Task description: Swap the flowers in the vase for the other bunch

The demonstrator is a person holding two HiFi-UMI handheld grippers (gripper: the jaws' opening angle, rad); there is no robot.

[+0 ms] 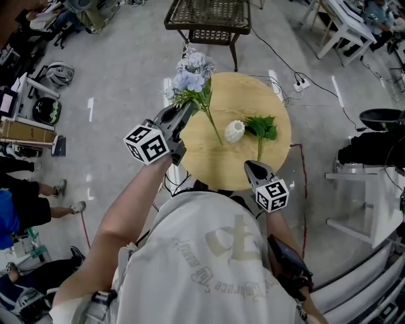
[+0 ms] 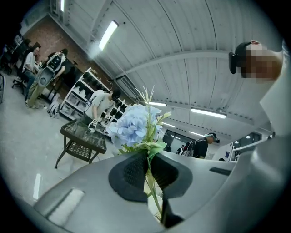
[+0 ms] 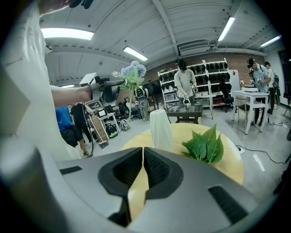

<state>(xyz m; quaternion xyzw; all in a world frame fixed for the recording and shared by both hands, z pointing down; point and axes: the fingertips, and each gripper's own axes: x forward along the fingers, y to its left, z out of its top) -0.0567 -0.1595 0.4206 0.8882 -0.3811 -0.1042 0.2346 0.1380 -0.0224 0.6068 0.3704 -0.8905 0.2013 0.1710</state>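
Note:
My left gripper [image 1: 188, 107] is shut on the green stem of a pale blue flower bunch [image 1: 192, 71], held up in the air over the left part of the round wooden table [image 1: 253, 95]. In the left gripper view the stem [image 2: 150, 178] runs between the closed pads, with the blue bloom [image 2: 134, 125] above them. The stem's lower end hangs just left of the white vase [image 1: 234, 131], apart from it. A green leafy bunch [image 1: 262, 128] lies on the table right of the vase. My right gripper [image 1: 251, 166] rests shut and empty by the table's near edge, facing the vase [image 3: 161, 129] and leaves [image 3: 204, 145].
A dark wicker side table [image 1: 209, 19] stands beyond the round table. Cables and a power strip [image 1: 300, 82] lie on the floor at the right. White desks [image 1: 342, 28] stand at the back right, and people and gear are at the left [image 1: 38, 190].

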